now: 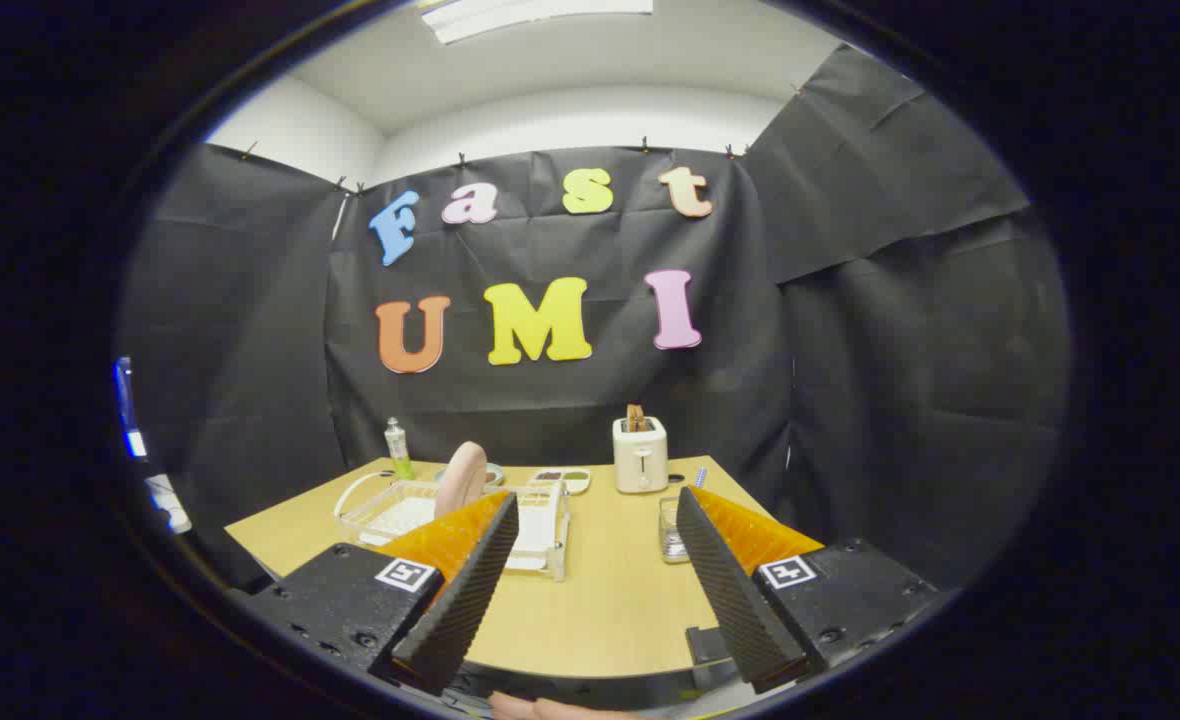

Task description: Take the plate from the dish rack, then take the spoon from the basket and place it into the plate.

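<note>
Hovering wide-jawed gripper (598, 520) faces bare table (610, 610) beside dish rack (540, 525).

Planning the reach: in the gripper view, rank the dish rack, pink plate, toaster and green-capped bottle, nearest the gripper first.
Gripper open, holding nothing.
1. Dish rack, just beyond the left finger.
2. Pink plate, upright in the rack.
3. Toaster and bottle, at the table's far edge: too close to call.

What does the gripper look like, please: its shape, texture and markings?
The gripper has two long flat fingers with finely ribbed inner faces. Each finger sits on a dark block body with screws, and each block carries a small square black-and-white marker.
</note>
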